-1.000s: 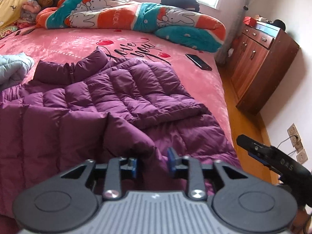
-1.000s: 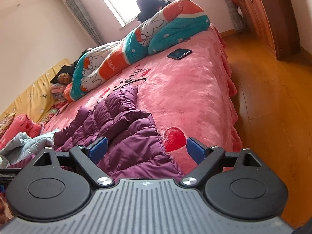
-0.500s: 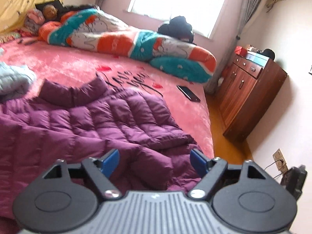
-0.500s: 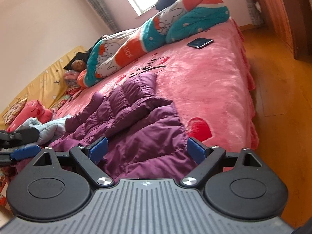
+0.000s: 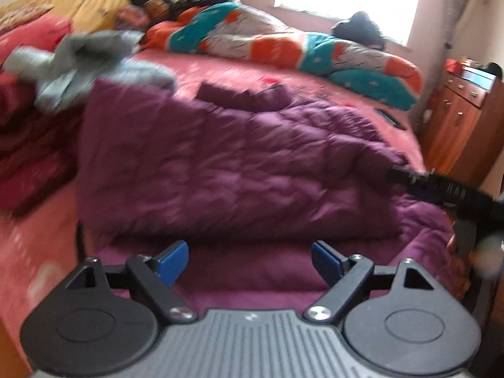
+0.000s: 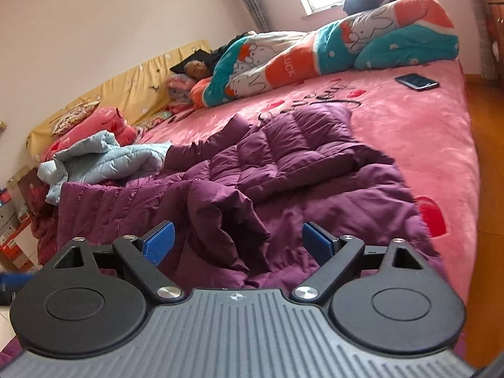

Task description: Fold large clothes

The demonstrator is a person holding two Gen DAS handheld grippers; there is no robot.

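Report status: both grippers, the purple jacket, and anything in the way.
Left gripper jaws opening, nothing between them; right gripper open, empty. Purple jacket part-folded, rumpled on pink bed. Light blue jacket touches its far edge; phone lies apart.

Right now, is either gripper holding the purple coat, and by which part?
Neither. The left gripper is opening over the purple coat, pads clear; the right gripper is open.

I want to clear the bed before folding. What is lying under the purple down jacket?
The purple down jacket lies on the pink blanket; the light blue jacket lies against its far edge. Anything beneath its bulk is covered.
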